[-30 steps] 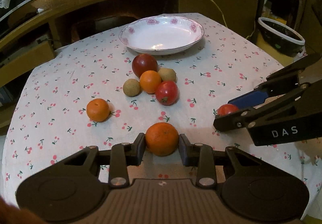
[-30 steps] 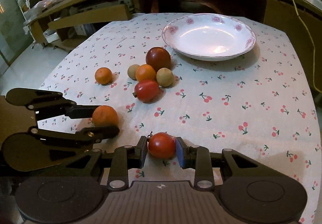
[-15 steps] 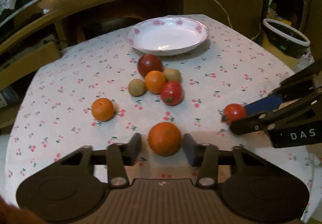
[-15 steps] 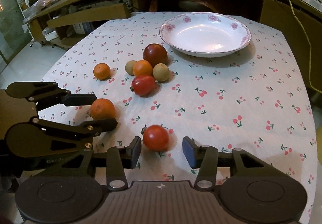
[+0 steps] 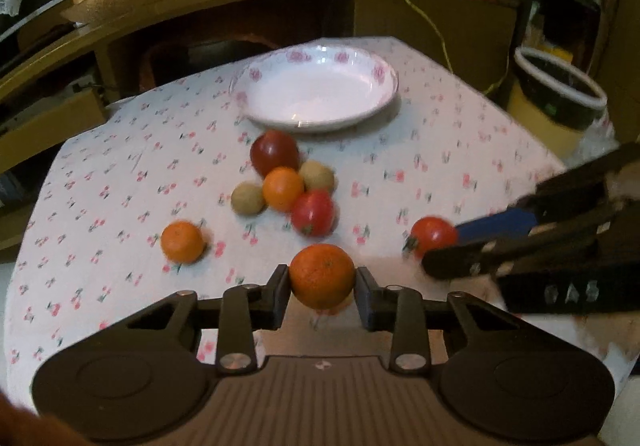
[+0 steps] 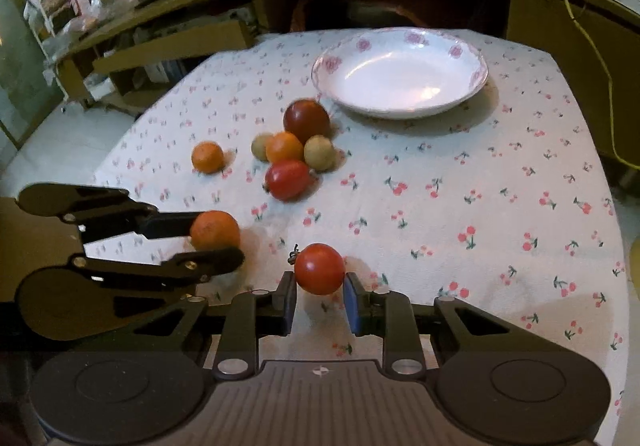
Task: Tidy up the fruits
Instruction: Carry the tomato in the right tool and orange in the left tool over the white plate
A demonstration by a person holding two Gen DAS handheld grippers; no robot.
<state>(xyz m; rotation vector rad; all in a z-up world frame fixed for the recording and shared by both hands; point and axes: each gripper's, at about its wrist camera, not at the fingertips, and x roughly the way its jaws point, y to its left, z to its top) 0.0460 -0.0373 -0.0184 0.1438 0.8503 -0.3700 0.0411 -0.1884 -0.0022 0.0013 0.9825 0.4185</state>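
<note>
Both of my grippers have just closed on fruit, where half a second ago each stood spread around its piece without touching. My left gripper (image 5: pixel 322 281) now clamps the orange (image 5: pixel 322 275), pads pressed to either side of it; my right gripper (image 6: pixel 319 288) has its jaws drawn in against the red tomato (image 6: pixel 319 268), the blue pad tight on its right flank. Both pieces appear to sit just clear of the cherry-print tablecloth (image 6: pixel 480 205), though blur prevents a firm finding on whether they are lifted. The white plate (image 6: pixel 400 73) at the far side of the table holds nothing. Between it and my grippers remains a cluster touching one another: a dark red fruit (image 6: pixel 306 120), a small orange (image 6: pixel 284 146), two brownish round fruits (image 6: pixel 319 152) and a red tomato (image 6: pixel 289 179); a lone mandarin (image 6: pixel 207 156) lies apart to the left. Assessment: the grasp stage looks complete for two pieces, and I judge the carry to the plate comes next. Risk: both fruits are round and smooth, held only at their flanks, so they could slip or roll out in transit. Six pieces remain on the cloth.
</note>
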